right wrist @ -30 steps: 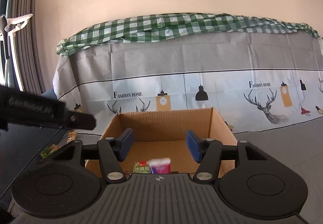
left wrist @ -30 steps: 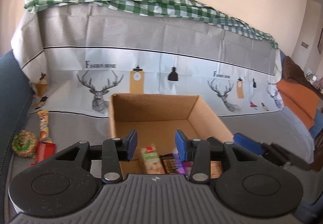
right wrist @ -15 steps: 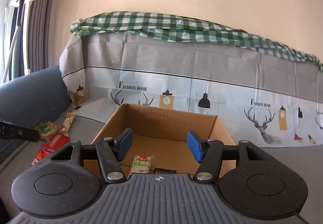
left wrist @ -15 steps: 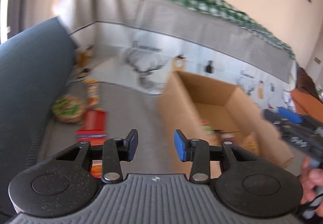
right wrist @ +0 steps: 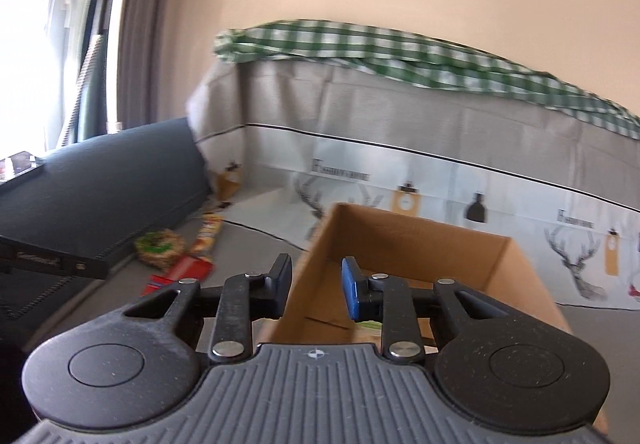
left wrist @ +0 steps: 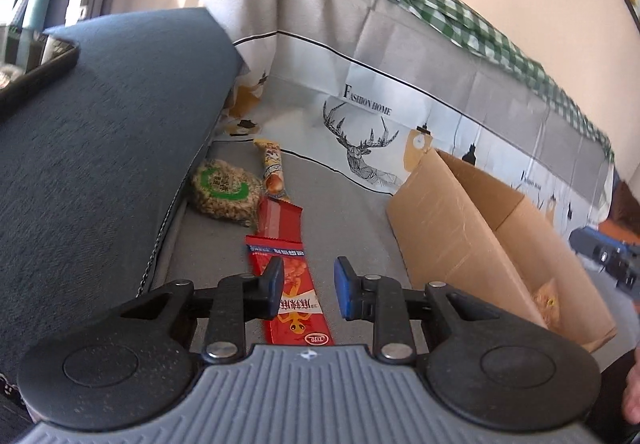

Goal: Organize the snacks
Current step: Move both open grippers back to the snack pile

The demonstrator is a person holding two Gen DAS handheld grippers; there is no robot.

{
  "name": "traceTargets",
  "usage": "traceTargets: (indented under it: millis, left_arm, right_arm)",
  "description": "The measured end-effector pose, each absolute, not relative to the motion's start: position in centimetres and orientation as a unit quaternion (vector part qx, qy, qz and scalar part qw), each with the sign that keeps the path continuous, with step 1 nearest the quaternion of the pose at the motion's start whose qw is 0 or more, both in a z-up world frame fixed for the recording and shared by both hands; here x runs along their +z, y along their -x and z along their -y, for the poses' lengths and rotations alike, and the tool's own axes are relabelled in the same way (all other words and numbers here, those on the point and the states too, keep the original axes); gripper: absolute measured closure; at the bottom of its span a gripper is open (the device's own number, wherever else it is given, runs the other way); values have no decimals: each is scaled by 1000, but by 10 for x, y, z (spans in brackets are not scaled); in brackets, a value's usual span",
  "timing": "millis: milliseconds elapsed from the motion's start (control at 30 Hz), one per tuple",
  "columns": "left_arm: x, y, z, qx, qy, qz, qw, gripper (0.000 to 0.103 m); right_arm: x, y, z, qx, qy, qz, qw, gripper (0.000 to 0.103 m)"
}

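Several snacks lie on the grey sofa seat left of an open cardboard box (left wrist: 460, 228): a long red packet (left wrist: 298, 304), a second red packet (left wrist: 278, 220), an orange sausage stick (left wrist: 272, 168) and a round bag of seeds (left wrist: 224, 190). My left gripper (left wrist: 309, 288) hovers just over the long red packet with its jaws closing; the packet shows in the gap, and the pads are not on it. My right gripper (right wrist: 316, 284) hangs over the left wall of the box (right wrist: 420, 244), its jaws closing on nothing. A green packet shows dimly inside the box.
A dark blue armrest (left wrist: 100, 132) walls in the snacks on the left, with a dark flat object on top. A deer-print cover (left wrist: 360, 132) drapes the sofa back. The right gripper (left wrist: 612, 260) and a hand (left wrist: 632, 392) show at the right edge.
My left gripper swung left and down, from over the box to above the red packets, and its jaws narrowed. The right gripper shifted left over the box's left wall and its jaws narrowed too.
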State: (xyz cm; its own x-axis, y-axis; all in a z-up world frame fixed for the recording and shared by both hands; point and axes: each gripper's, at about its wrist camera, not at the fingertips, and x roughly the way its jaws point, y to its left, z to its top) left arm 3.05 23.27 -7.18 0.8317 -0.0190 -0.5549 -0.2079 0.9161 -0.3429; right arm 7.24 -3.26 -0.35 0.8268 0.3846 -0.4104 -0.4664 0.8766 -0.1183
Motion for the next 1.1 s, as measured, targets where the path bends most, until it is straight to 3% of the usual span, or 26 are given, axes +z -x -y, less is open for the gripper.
traceTargets:
  millis: [300, 600, 700, 933, 1100]
  left_arm:
    - [-76, -27, -255, 75, 258, -280, 922, 73]
    - [-77, -30, -252, 97, 244, -282, 923, 73]
    - [-78, -31, -252, 103, 243, -279, 923, 73]
    - [-79, -33, -250, 114, 236, -277, 924, 73]
    - [-81, -37, -249, 117, 231, -285, 923, 73]
  right_arm:
    - [-12, -45, -30, 280, 149, -123, 940, 74]
    - [-66, -52, -93, 325, 167, -171, 915, 73]
    - [-87, -64, -106, 324, 166, -205, 908, 64]
    - [-122, -91, -126, 328, 146, -276, 891, 29]
    - [-144, -107, -138, 335, 137, -323, 874, 28]
